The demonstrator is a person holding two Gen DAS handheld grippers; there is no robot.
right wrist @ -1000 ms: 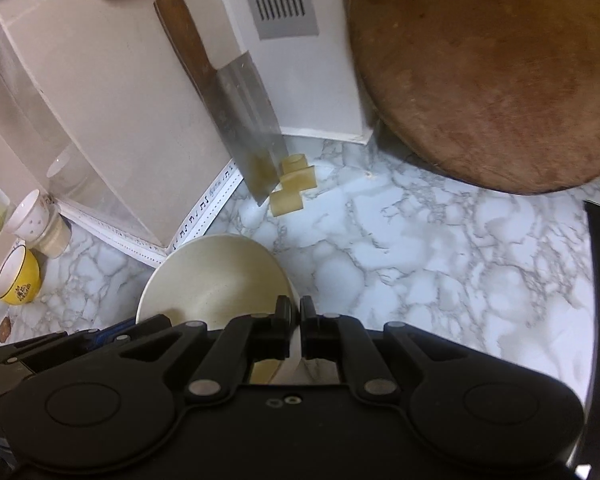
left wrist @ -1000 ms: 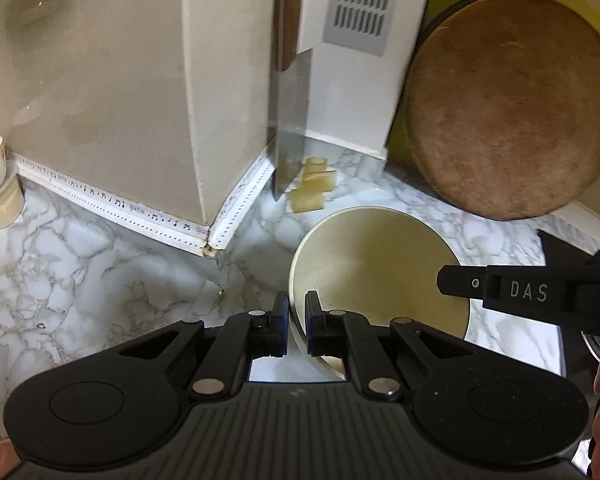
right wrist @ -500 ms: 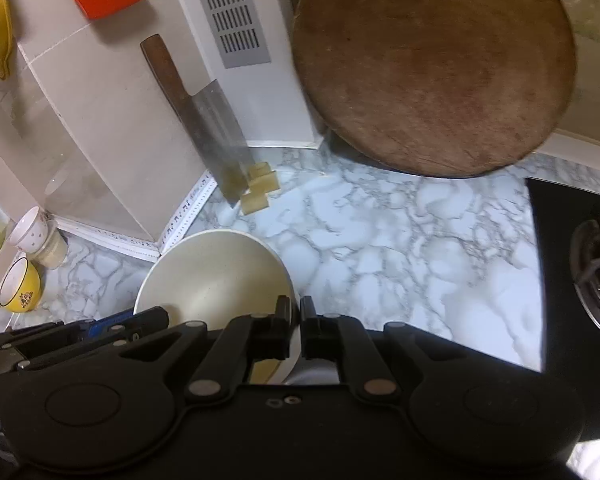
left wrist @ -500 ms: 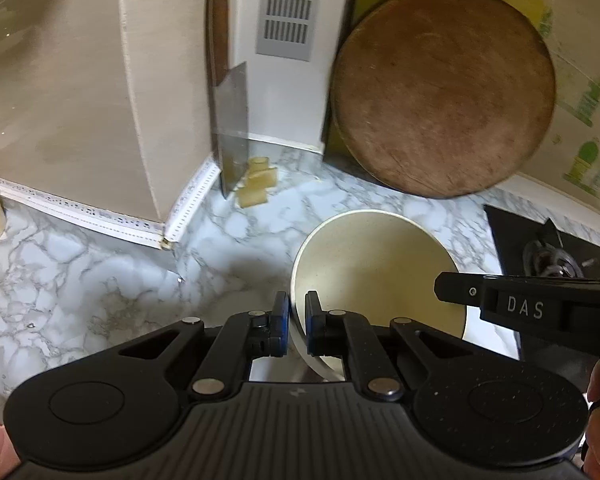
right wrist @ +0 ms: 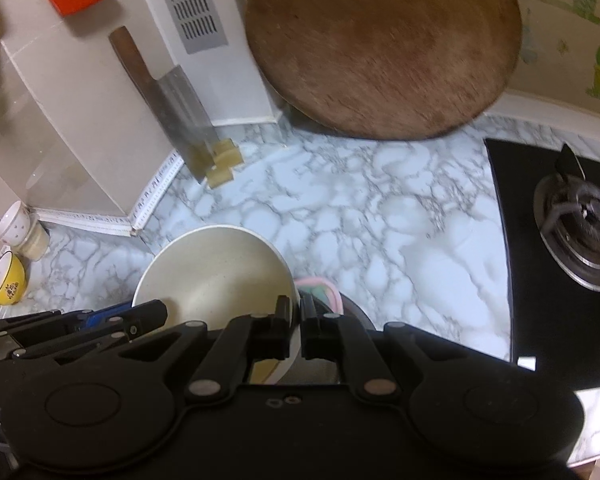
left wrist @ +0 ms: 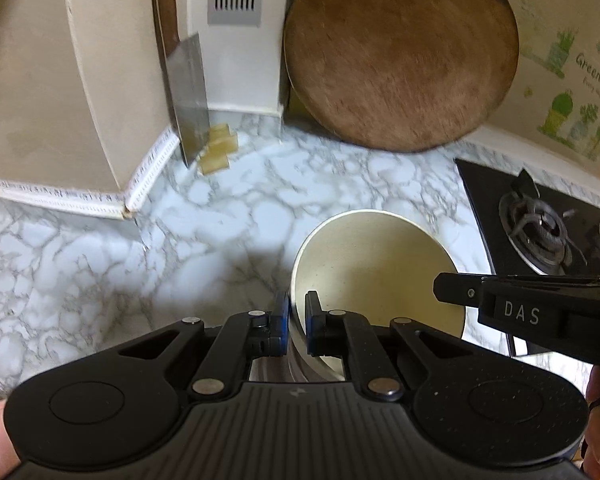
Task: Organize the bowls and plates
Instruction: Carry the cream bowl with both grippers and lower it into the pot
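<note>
Both grippers are clamping the same cream bowl (left wrist: 374,276) by its rim, from opposite sides. The left gripper (left wrist: 296,312) has its jaws closed on the rim at the bowl's 9 o'clock edge in the left wrist view, one blue-faced pad outside the wall and one inside. The right gripper (right wrist: 296,316) is pinching the rim at the bowl's 3 o'clock edge in the right wrist view, its jaws likewise closed on the wall.

The bowl is sitting low and centre in both views, over the marble-patterned table (left wrist: 228,216); whether it is touching the table I cannot tell. Under it something pink-rimmed (right wrist: 320,286) is showing just beside the right gripper, too hidden to identify.

At 12 o'clock a round wooden board (left wrist: 400,56) is leaning against the wall. At 10 o'clock a cleaver (left wrist: 188,96) is standing blade down in the corner, with pale yellow blocks (left wrist: 218,152) touching its lower edge. A black gas hob (left wrist: 548,224) is lying at 3 o'clock. In the right wrist view a yellow cup (right wrist: 6,282) is sitting at 9 o'clock.
</note>
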